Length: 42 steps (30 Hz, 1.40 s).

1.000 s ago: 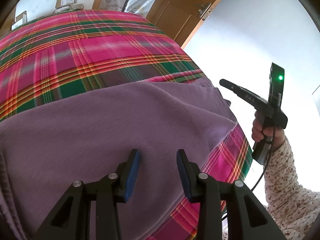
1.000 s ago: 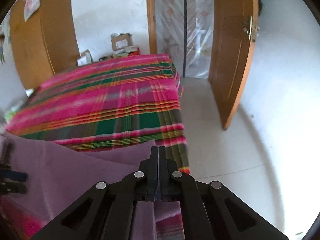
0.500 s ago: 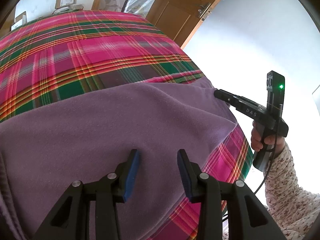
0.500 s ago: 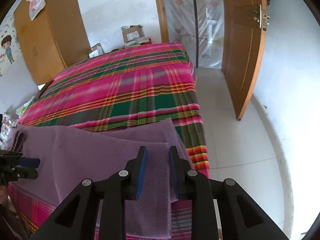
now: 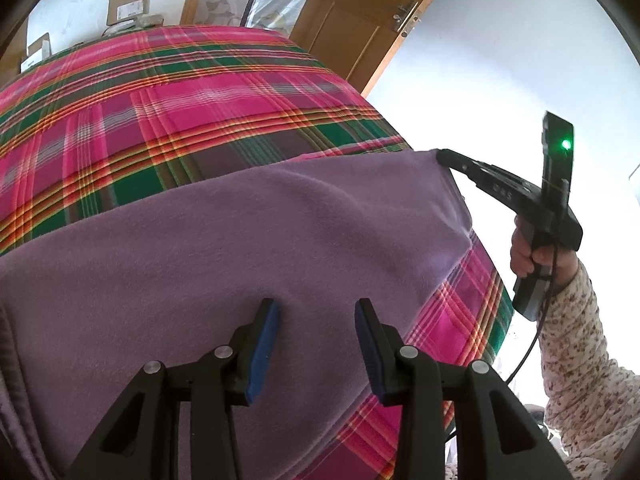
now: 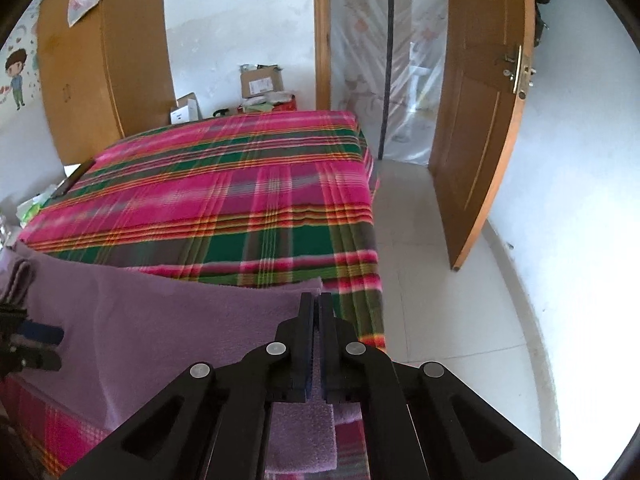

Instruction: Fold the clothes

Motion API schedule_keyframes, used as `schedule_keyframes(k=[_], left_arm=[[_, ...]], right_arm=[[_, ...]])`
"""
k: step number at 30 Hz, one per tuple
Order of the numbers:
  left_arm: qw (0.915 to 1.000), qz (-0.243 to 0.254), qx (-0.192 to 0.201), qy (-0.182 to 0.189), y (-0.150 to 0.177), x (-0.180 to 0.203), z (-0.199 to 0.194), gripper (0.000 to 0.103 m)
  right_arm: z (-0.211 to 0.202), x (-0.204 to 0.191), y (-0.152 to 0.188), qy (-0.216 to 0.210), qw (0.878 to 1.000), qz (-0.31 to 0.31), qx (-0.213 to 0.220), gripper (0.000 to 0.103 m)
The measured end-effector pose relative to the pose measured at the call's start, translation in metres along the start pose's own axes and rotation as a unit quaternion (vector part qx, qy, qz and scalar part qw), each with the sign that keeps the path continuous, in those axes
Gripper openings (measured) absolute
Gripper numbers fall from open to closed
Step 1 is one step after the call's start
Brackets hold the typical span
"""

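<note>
Right tongs (image 6: pixel 316 304) now closed on purple cloth (image 5: pixel 240 248)

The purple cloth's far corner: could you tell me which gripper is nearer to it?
Right. The right gripper is shut on that corner of the purple cloth; the left gripper hovers open over its near middle.

1. Pale embossed characters are seen on the side of the black plastic right tongs (image 5: pixel 440 157) in the left wrist view; they are too blurred to be made out with certainty.
2. A white printed label is seen on the brown cardboard box (image 6: pixel 262 82) against the far wall; its print is too small to be read.
3. No other text, brand or number can be read.
</note>
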<state>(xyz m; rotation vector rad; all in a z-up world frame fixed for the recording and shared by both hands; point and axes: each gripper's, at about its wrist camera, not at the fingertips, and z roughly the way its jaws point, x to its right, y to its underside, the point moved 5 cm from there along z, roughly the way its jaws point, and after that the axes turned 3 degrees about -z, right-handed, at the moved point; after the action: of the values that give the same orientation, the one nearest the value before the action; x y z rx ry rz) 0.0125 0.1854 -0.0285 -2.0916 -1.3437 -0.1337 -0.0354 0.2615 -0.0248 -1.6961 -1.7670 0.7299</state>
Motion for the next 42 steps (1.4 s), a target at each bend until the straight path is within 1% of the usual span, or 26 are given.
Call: schedule_keyframes(k=[5,9,10,12,13,14,16,17,19,20,21,22,24,27,30,32,34,37,39,42], left_arm=[[1.0,0.005,-0.001,-0.002,0.001,0.0,0.002,0.04],[0.9999,0.013,-0.002,-0.007,0.002,0.001,0.003,0.041],[0.9999,0.014,-0.002,-0.008,0.003,0.001,0.003,0.041],[0.9999,0.013,-0.002,-0.006,0.002,0.001,0.003,0.041],[0.9999,0.012,-0.002,-0.006,0.002,0.001,0.003,0.041],[0.9999,0.012,-0.002,-0.005,0.002,0.002,0.003,0.041],[0.9999,0.013,-0.003,-0.007,0.002,0.003,0.004,0.041],[0.9999,0.013,-0.003,-0.006,0.002,0.004,0.004,0.041],[0.9999,0.014,-0.004,-0.004,0.001,0.008,0.004,0.041],[0.9999,0.017,-0.004,-0.001,0.001,0.011,0.004,0.041],[0.9997,0.024,-0.005,0.004,0.002,0.016,0.004,0.041],[0.9995,0.03,-0.005,0.008,0.002,0.022,0.005,0.041],[0.9986,0.051,-0.009,0.014,0.004,0.035,0.007,0.041],[0.9971,0.072,-0.021,0.017,0.007,0.052,0.016,0.041],[0.9943,0.103,-0.022,0.012,0.007,0.072,0.024,0.041],[0.9924,0.12,-0.024,0.006,0.005,0.083,0.03,0.041],[0.9915,0.128,-0.025,-0.002,0.002,0.09,0.036,0.041],[0.9899,0.14,-0.014,-0.012,-0.004,0.098,0.039,0.041],[0.9893,0.143,-0.022,-0.019,-0.006,0.1,0.045,0.041],[0.9892,0.141,-0.031,-0.023,-0.01,0.1,0.053,0.041]], right_arm=[[0.017,0.003,-0.005,0.002,1.0,-0.007,-0.014,0.002],[0.025,0.008,-0.007,0.016,1.0,-0.005,-0.019,0.001],[0.025,0.011,-0.007,0.016,1.0,0.003,-0.021,0.001],[0.02,0.016,-0.006,-0.006,1.0,0.02,-0.021,0.001],[0.017,0.018,-0.005,-0.004,1.0,0.021,-0.021,0.001],[0.014,0.02,-0.003,0.0,1.0,0.022,-0.021,0.005],[0.007,0.023,0.002,-0.007,0.999,0.034,-0.026,0.005],[0.002,0.025,0.005,-0.011,0.999,0.043,-0.025,0.007],[-0.009,0.028,0.013,-0.027,0.997,0.065,-0.021,0.015],[-0.014,0.029,0.017,-0.035,0.996,0.076,-0.02,0.026],[-0.019,0.03,0.021,-0.042,0.995,0.086,-0.019,0.031],[-0.024,0.031,0.025,-0.048,0.994,0.096,-0.018,0.031],[-0.034,0.033,0.034,-0.054,0.991,0.119,-0.012,0.031],[-0.043,0.035,0.046,-0.085,0.985,0.152,-0.011,0.031],[-0.047,0.034,0.055,-0.09,0.982,0.164,-0.011,0.031],[-0.045,0.033,0.061,-0.109,0.978,0.177,-0.021,0.031],[-0.043,0.033,0.066,-0.129,0.973,0.192,-0.025,0.032],[-0.04,0.032,0.069,-0.154,0.964,0.216,-0.03,0.032],[-0.038,0.032,0.069,-0.172,0.957,0.233,-0.028,0.032],[-0.037,0.035,0.069,-0.189,0.945,0.264,-0.023,0.032]])
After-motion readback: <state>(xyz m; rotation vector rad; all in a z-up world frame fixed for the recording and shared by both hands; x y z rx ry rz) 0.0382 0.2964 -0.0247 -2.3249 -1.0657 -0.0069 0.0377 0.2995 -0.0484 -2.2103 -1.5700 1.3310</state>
